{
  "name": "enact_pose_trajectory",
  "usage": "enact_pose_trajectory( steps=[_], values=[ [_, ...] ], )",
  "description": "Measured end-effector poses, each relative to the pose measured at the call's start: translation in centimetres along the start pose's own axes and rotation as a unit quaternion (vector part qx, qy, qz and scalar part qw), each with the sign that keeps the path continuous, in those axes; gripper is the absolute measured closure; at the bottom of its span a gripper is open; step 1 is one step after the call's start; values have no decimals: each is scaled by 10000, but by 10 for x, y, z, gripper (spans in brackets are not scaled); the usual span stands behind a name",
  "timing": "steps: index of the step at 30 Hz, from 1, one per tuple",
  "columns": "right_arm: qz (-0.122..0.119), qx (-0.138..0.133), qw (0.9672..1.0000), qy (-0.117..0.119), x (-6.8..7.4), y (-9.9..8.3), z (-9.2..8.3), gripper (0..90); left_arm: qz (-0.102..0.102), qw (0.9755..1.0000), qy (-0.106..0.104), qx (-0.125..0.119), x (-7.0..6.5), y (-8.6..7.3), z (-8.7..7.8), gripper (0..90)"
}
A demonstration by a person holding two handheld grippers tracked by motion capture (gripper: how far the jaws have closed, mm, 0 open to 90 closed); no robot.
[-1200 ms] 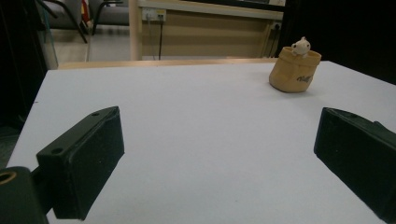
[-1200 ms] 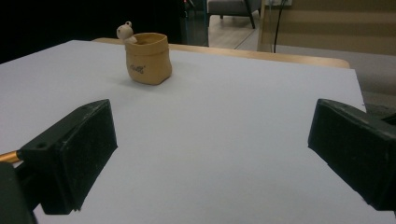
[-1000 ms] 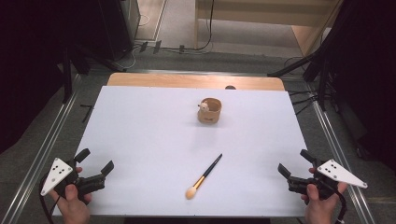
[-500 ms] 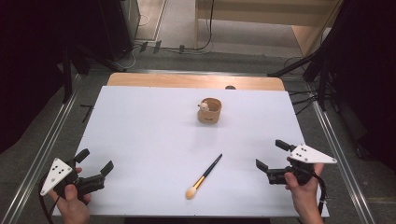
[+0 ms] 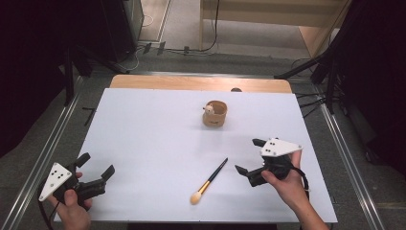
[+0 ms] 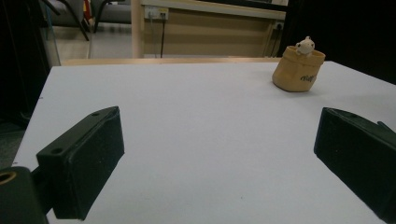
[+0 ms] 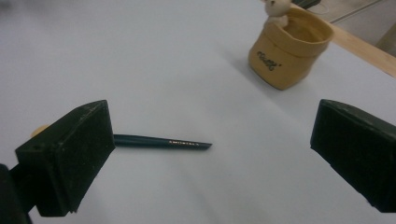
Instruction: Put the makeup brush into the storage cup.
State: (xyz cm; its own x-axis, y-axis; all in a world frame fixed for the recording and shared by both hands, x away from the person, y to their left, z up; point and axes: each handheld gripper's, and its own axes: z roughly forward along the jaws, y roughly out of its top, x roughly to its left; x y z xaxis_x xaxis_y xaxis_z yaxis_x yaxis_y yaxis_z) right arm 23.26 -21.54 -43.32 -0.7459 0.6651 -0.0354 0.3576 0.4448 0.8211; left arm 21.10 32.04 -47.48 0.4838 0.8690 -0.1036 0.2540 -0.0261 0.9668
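A makeup brush (image 5: 209,182) with a dark handle and a pale bristle head lies slanted on the white table (image 5: 143,134), near its front. A tan pouch-shaped cup (image 5: 215,113) with a small white toy bear on its rim stands at the middle back. My right gripper (image 5: 248,155) is open just right of the brush's handle tip, nothing between its jaws. In the right gripper view the brush (image 7: 163,141) lies ahead between the open jaws (image 7: 212,158), with the cup (image 7: 287,51) beyond. My left gripper (image 5: 98,164) rests open at the front left, and its own view shows the cup (image 6: 299,70) far off.
A wooden strip (image 5: 201,82) runs along the table's far edge, with a small dark spot (image 5: 235,89) on it. Metal rails (image 5: 349,148) flank both sides. Cables and dark stands lie on the floor beyond. Bare white surface spreads between the grippers.
My right gripper has moved left and forward from the front right corner toward the brush's handle end. The left gripper, the brush and the cup have stayed put.
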Motion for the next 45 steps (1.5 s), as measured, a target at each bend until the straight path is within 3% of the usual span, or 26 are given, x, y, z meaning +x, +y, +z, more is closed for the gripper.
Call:
enact_pose_trajectory(
  steps=[6,11,15,17,18,20,22,23,24,25,28,30,31,32,33,35,36,37,38,39,42,43,44,45],
  values=[
    [-221,327,9987,313,4,14,19,0,20,10000,-19,33,-1,0,1,21],
    [-452,628,9955,553,7,24,33,0,8,10000,-24,32,0,0,1,21],
    [-655,944,9902,797,10,29,44,0,8,10000,-37,37,0,0,1,21],
    [-817,1194,9851,925,12,31,51,0,9,10000,-37,36,-1,0,1,21],
    [-817,1194,9851,925,12,31,51,0,7,10000,-40,36,-1,0,1,21],
    [-916,1371,9808,1037,13,32,57,0,23,10000,-40,44,-1,0,1,21],
    [-969,1423,9792,1069,13,32,60,3,23,10000,-46,41,-1,0,1,21],
    [-1023,1490,9772,1112,14,32,62,13,24,10000,-48,43,-1,0,1,21],
    [-1174,1611,9727,1187,16,33,66,26,23,10000,-52,40,-1,0,2,21],
    [-1174,1611,9727,1187,16,33,66,26,23,10000,-52,40,-1,0,2,21],
    [-1409,1761,9641,1400,22,34,74,26,27,10000,-53,47,-1,0,2,21],
    [-1426,1821,9624,1423,24,35,75,26,28,10000,-52,54,-1,0,2,21],
    [-1564,1910,9577,1477,27,35,80,27,24,10000,-52,49,-2,0,2,21],
    [-1564,1910,9577,1477,27,35,80,27,31,10000,-53,51,-2,0,2,21],
    [-1563,2012,9555,1487,30,35,81,28,28,10000,-56,47,-2,0,2,21],
    [-1675,2126,9502,1543,33,35,85,35,30,10000,-52,54,-2,0,2,21],
    [-1783,2232,9449,1595,36,35,90,47,26,10000,-50,51,-1,0,2,21],
    [-1783,2232,9449,1595,36,35,90,47,32,10000,-50,54,-1,0,2,21],
    [-1842,2291,9419,1625,38,35,91,49,34,10000,-47,55,-1,0,2,21],
    [-1941,2378,9368,1675,41,35,95,62,31,10000,-45,54,-1,0,2,21],
    [-2086,2539,9284,1735,46,34,101,80,29,10000,-48,59,-1,0,2,21],
    [-2159,2553,9262,1743,49,34,103,97,30,10000,-49,62,-1,0,2,21],
    [-2159,2553,9262,1743,49,34,103,97,20,10000,-51,61,-1,0,2,21],
    [-2264,2647,9206,1766,54,33,106,108,9,10000,-57,55,-1,0,2,21]
  ],
)
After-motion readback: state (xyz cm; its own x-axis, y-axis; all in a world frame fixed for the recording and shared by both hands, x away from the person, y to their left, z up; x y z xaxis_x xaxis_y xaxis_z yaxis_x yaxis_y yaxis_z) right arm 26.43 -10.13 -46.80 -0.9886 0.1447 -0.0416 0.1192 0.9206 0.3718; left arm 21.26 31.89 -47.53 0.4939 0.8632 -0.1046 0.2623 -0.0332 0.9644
